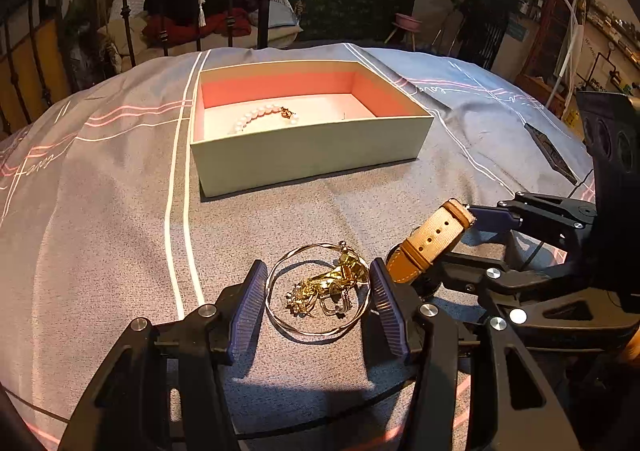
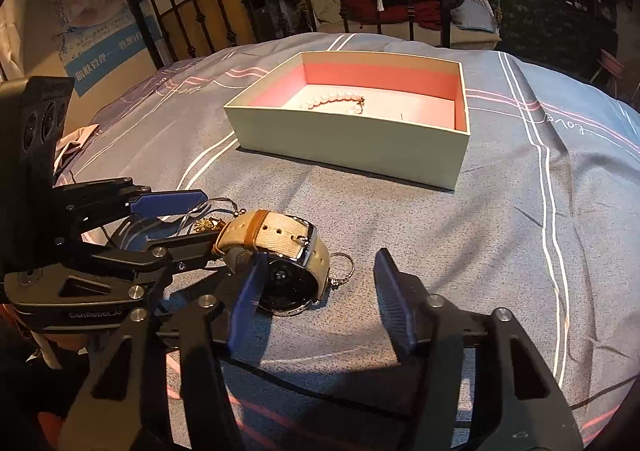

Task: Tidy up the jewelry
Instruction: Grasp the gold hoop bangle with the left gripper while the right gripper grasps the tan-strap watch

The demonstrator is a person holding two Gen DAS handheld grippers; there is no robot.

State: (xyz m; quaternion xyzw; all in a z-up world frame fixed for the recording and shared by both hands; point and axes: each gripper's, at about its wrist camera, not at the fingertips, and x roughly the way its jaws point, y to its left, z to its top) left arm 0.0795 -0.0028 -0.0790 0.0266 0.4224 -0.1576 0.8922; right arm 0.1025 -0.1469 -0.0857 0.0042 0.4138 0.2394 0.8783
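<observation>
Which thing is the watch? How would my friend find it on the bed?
Start at the open box on the grey bedspread, then look nearer, between the box and the tongs. The watch lies there beside a gold bangle. It alone has a round dark face and a beige strap with tan trim.

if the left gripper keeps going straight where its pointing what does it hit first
Most likely the gold bangle with its small gold jewelry, lying between the left gripper's open pads. Beyond lies bedspread, then the box.

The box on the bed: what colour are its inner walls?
The box has pink-coral inner walls with a pale floor; the left wrist view shows it best.
</observation>
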